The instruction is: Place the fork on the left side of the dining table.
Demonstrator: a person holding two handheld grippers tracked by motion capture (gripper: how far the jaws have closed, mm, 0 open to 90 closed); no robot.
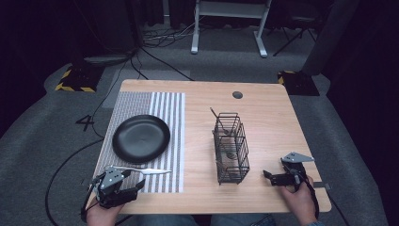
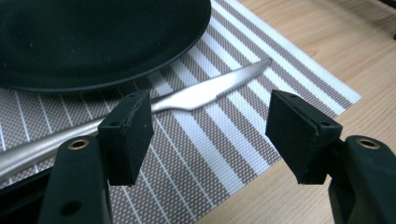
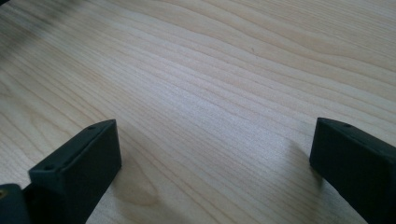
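Observation:
A silver knife (image 1: 141,170) lies on the striped placemat (image 1: 164,108), just in front of the black plate (image 1: 141,138). My left gripper (image 1: 135,182) rests at the table's front left corner beside the knife's handle end, open. In the left gripper view the knife (image 2: 205,91) runs behind the left jaw, its blade pointing up and right; nothing sits between the jaws of my left gripper (image 2: 210,135), only the placemat (image 2: 224,154). My right gripper (image 1: 274,168) is low at the front right, open over bare wood (image 3: 215,154).
A black wire cutlery basket (image 1: 230,148) stands mid-table with a utensil or two inside; one handle (image 1: 214,113) sticks out at its far end. A round cable hole (image 1: 237,94) is near the table's back edge. Bare wood surrounds the basket.

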